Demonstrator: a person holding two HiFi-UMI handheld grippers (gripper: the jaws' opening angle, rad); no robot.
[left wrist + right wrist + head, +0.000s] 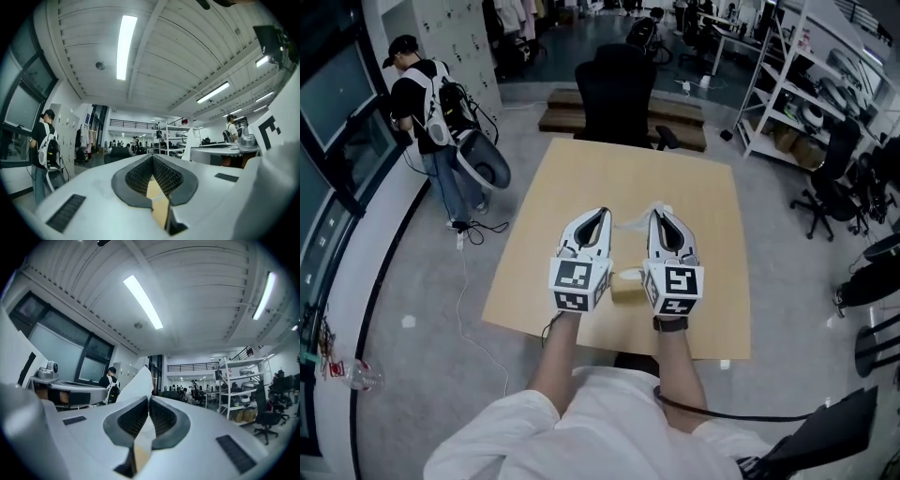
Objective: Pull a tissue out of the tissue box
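Observation:
Both grippers are held high over the wooden table (675,197), pointing away from me, side by side. My right gripper (659,214) (148,399) is shut on a white tissue (140,380), which sticks up above its jaws; in the head view the tissue (634,223) trails from its tips toward the left gripper. My left gripper (602,213) (152,158) has its jaw tips together with nothing seen between them. The tan tissue box (626,286) shows below, between the two marker cubes, partly hidden by them.
A black office chair (617,94) stands at the table's far edge. A person with a backpack (427,112) stands at the left by the windows. Metal shelves (806,84) and black chairs (834,187) are at the right. A cable (478,281) lies on the floor.

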